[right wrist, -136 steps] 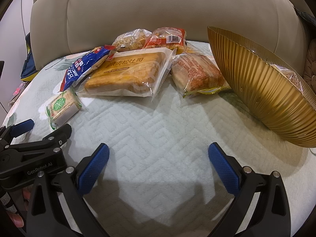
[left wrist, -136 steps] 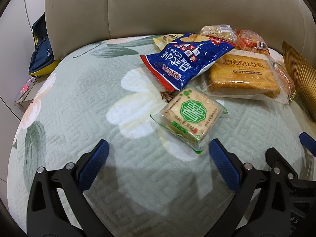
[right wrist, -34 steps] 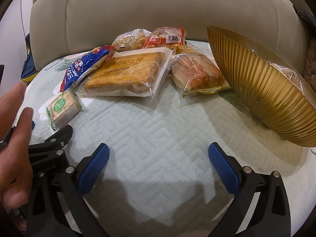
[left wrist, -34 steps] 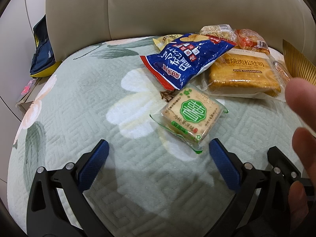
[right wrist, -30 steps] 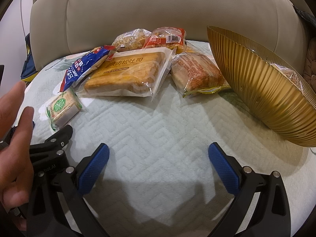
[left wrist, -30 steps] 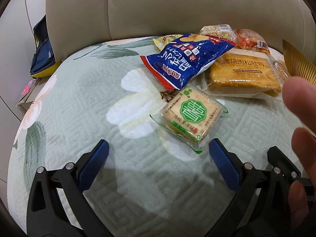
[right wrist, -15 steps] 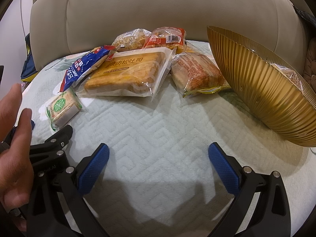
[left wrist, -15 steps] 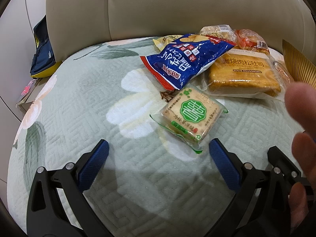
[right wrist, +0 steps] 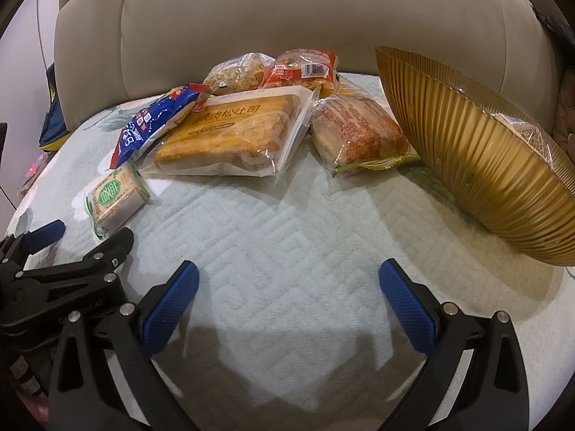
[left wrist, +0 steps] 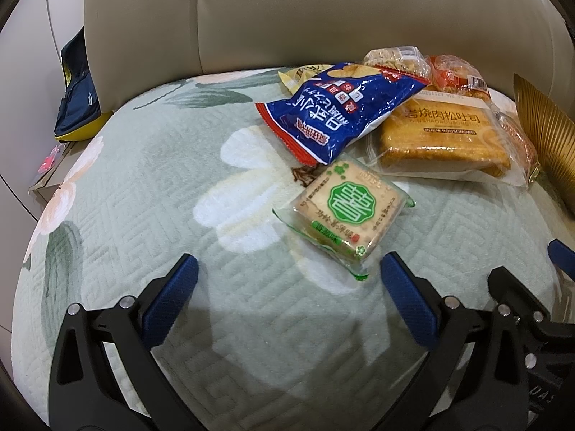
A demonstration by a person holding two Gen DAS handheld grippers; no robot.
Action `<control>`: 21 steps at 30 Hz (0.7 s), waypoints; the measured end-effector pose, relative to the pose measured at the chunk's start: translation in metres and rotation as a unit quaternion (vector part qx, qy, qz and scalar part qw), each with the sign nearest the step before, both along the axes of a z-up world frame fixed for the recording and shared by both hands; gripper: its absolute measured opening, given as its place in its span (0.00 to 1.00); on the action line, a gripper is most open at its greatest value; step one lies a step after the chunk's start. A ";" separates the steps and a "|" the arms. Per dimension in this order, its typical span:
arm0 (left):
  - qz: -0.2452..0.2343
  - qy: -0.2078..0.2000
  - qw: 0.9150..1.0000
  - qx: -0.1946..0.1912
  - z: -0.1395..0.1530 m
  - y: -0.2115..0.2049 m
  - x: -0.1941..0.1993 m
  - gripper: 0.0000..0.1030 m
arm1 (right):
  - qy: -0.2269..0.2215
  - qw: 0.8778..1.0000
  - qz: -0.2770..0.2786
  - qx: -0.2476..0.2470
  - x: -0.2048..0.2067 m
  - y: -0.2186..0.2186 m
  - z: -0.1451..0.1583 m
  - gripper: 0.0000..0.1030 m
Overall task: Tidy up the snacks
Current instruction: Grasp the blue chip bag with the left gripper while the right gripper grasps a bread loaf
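Beige leather cushions [right wrist: 287, 10] back a seat covered with a pale green quilted cover [right wrist: 287, 222] printed with white flowers, and all the snacks lie on this cover. At the right a ribbed gold bowl [right wrist: 478, 165] stands tilted on it, with a wrapped snack [right wrist: 532, 133] showing over its far rim. Left of the bowl lies a clear pack of red-printed bread [right wrist: 363, 133], its near end close to the bowl's wall. Beside that is the largest packet, a flat pack of toast [right wrist: 230, 136]. A blue crisp bag [left wrist: 341, 115] overlaps the toast's left edge. Behind them, against the cushions, sit a pack of pale pastry [right wrist: 240, 68] and an orange-wrapped bun [right wrist: 302, 68], and a yellow packet [left wrist: 302, 73] peeks from under the blue bag.

Nearest of all is a small square biscuit pack [left wrist: 346, 212] with a green round label. It lies just ahead of the left tongs [left wrist: 287, 305], off toward their right finger and not between the fingers. These tongs are spread wide and hold nothing. The right tongs [right wrist: 287, 301] are likewise spread wide and hold nothing, over bare cover, well short of the toast and the bowl. The two tongs are side by side.
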State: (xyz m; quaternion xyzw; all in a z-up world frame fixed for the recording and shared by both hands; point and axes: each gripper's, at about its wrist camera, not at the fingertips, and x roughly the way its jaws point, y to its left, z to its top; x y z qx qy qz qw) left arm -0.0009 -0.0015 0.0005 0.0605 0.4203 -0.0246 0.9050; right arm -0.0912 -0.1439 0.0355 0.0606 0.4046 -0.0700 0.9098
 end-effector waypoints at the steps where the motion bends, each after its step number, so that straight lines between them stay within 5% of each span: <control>1: 0.000 0.001 1.000 0.000 0.000 0.000 0.001 0.97 | 0.001 1.000 0.000 -0.004 0.001 0.001 0.000 0.95; 5: -0.009 0.021 1.000 -0.016 0.005 0.006 0.006 0.97 | 0.001 1.000 -0.001 -0.008 0.001 0.002 -0.001 0.95; 11: -0.003 0.061 0.990 -0.130 0.042 0.050 0.037 0.97 | 0.010 1.000 -0.009 -0.014 0.008 0.003 -0.001 0.95; 14: -0.031 0.077 0.987 -0.138 0.057 0.051 0.067 0.97 | 0.051 0.996 -0.078 0.004 0.022 0.007 0.004 0.95; 17: -0.113 0.125 0.984 -0.060 0.060 0.025 0.100 0.97 | 0.109 0.990 -0.083 0.029 0.038 0.008 0.014 0.95; 21: -0.182 0.147 0.972 0.013 0.058 -0.008 0.131 0.97 | 0.034 0.995 -0.069 0.069 0.050 0.003 0.048 0.92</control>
